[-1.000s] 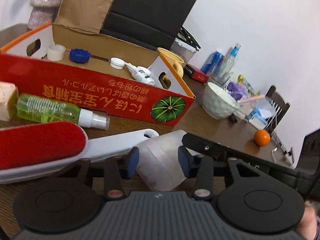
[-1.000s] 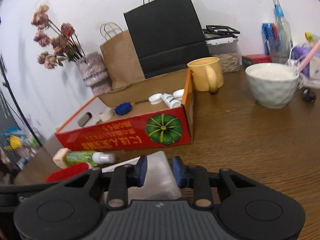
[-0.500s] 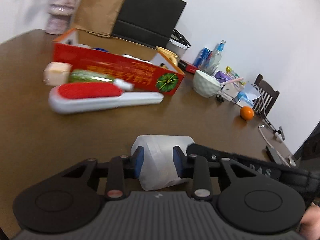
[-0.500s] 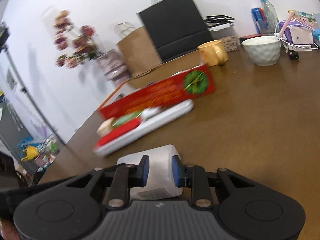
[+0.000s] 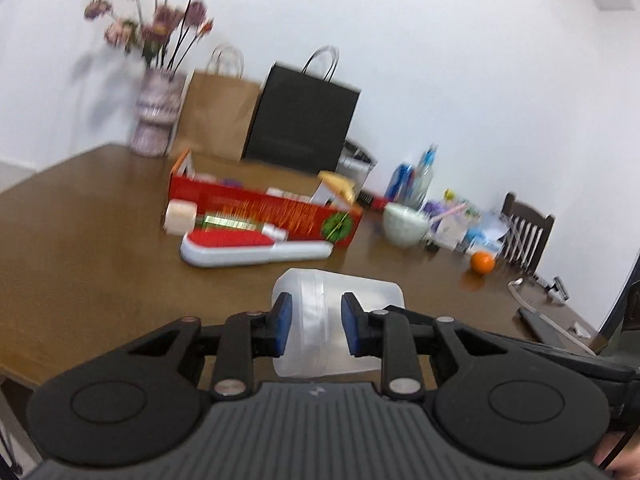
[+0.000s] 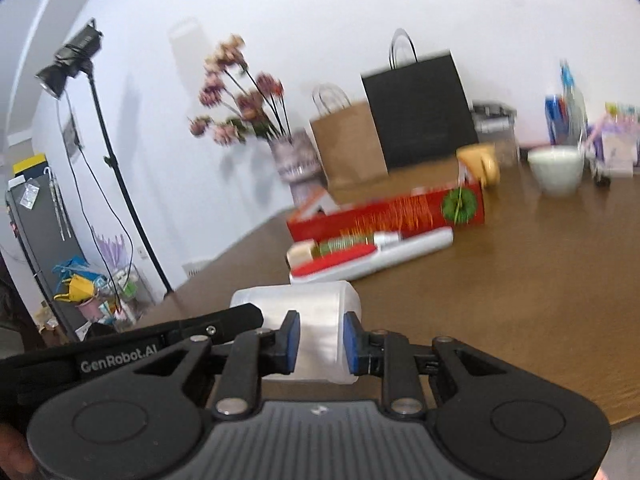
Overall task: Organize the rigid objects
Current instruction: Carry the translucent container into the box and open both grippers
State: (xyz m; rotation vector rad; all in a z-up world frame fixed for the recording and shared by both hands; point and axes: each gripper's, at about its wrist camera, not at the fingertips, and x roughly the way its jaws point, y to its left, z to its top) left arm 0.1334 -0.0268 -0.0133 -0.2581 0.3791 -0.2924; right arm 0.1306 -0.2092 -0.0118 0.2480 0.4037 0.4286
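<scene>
Both the left gripper (image 5: pixel 314 328) and right gripper (image 6: pixel 318 340) have jaws clamped on a translucent white container (image 5: pixel 340 320) at lower centre, above the table (image 5: pixel 80 264). "GenRobot.AI" is printed on the left gripper's arm, lower left of the right view. The red box (image 6: pixel 384 216) at mid-frame carries blurred, unreadable yellow writing.

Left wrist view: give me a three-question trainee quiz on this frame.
1. True or false: the left gripper and the right gripper both clamp the translucent plastic container.
2. The lint brush lies: A) inside the red cardboard box; B) on the table in front of it; C) in the bowl.
3. Which fruit sits on the table at right?

Key: 1 true; 2 B; 3 the orange.
</scene>
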